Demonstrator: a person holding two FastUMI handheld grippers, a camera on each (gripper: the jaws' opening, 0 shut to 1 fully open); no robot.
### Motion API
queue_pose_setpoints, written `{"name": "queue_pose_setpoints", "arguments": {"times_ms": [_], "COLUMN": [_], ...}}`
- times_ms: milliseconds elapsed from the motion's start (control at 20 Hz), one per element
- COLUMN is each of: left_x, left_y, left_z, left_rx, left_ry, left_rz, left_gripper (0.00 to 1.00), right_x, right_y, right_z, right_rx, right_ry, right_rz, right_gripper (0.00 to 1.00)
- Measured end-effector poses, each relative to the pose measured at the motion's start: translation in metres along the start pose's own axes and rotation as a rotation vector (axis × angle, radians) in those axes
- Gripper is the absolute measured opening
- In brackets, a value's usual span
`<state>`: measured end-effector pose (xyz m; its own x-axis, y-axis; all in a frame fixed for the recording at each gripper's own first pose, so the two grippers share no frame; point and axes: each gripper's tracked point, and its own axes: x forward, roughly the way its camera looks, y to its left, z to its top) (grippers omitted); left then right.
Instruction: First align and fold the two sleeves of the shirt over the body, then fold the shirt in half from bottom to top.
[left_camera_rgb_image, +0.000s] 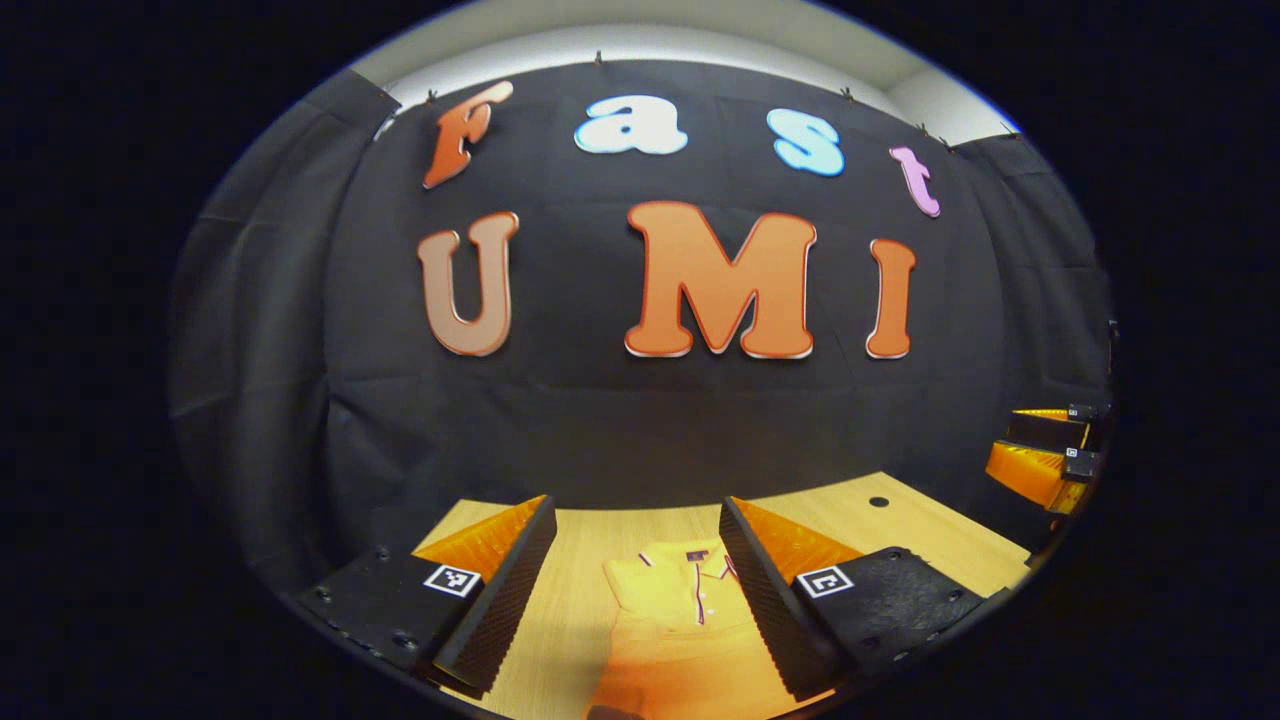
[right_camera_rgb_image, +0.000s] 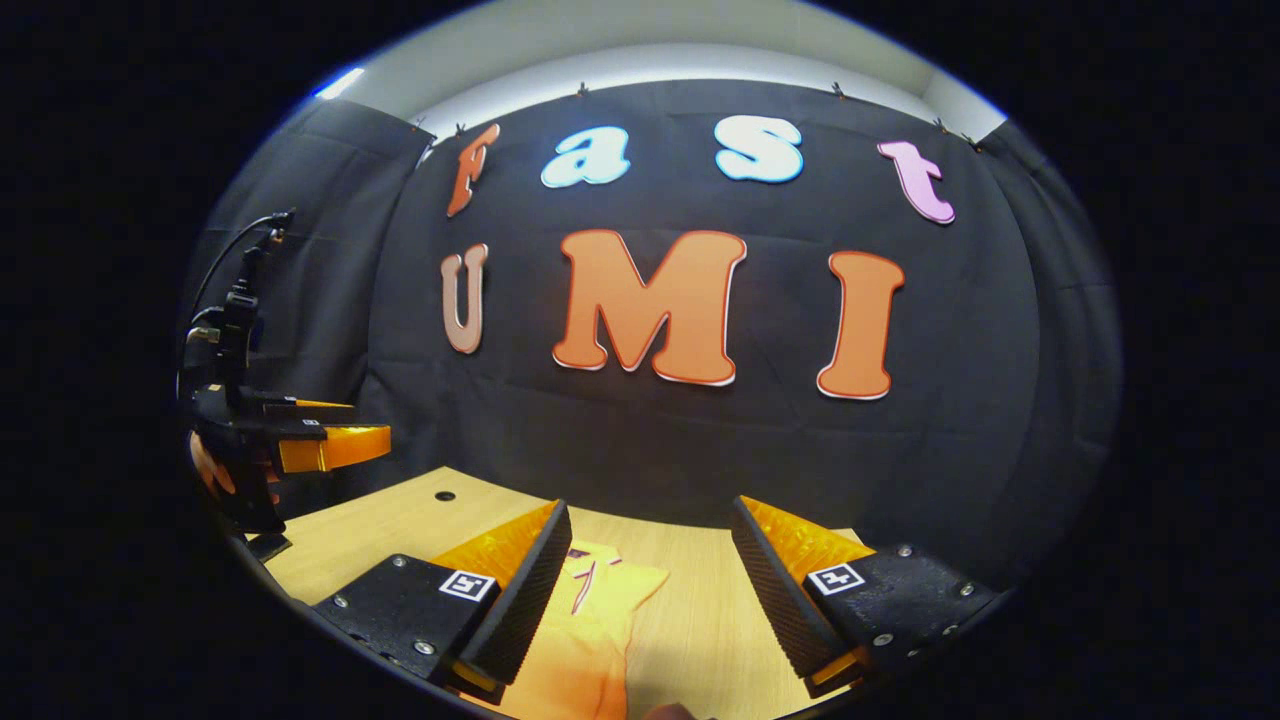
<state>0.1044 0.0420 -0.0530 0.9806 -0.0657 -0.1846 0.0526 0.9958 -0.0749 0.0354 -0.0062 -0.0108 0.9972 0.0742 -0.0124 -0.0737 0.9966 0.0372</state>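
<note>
Both jaws stand wide apart, gripping nothing: left gripper (left_camera_rgb_image: 630, 590) and right gripper (right_camera_rgb_image: 650, 590) hover above the tabletop (left_camera_rgb_image: 900, 520). Yellow polo shirt (left_camera_rgb_image: 680, 620) lies mid-table, narrow and compact; folding judged largely done, final state unconfirmed.

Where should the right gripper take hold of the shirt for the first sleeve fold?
Probably at the sleeve edge, coming down from above. The shirt lies flat on the table, collar toward the wall, so only a thin edge can be pinched. The right gripper hangs open above it; the sleeve itself is mostly out of sight.
</note>
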Motion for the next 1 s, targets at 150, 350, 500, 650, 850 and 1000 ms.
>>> {"name": "queue_pose_setpoints", "arguments": {"times_ms": [150,350,500,650,850,1000], "left_x": [-0.053,-0.090,-0.102,-0.126,-0.152,-0.169], "left_y": [0.008,0.023,0.035,0.048,0.051,0.049], "left_z": [0.000,-0.039,-0.100,-0.145,-0.215,-0.261], "left_rx": [-0.007,0.006,-0.011,0.017,0.030,0.007], "left_ry": [-0.091,-0.033,0.115,0.249,0.462,0.635], "left_rz": [0.030,0.029,0.010,-0.003,-0.039,-0.071], "left_gripper": [0.99,0.98,0.99,0.99,0.99,0.99], "right_x": [-0.017,-0.045,-0.073,-0.105,-0.134,-0.156], "right_y": [0.015,0.026,0.027,0.036,0.041,0.045], "right_z": [-0.004,-0.065,-0.115,-0.157,-0.205,-0.249], "right_rx": [0.008,0.020,0.032,0.031,0.067,0.144], "right_ry": [-0.028,0.158,0.314,0.438,0.592,0.738], "right_rz": [0.011,0.000,-0.045,-0.052,-0.063,-0.070], "right_gripper": [0.97,0.98,0.98,0.98,0.98,0.99]}}
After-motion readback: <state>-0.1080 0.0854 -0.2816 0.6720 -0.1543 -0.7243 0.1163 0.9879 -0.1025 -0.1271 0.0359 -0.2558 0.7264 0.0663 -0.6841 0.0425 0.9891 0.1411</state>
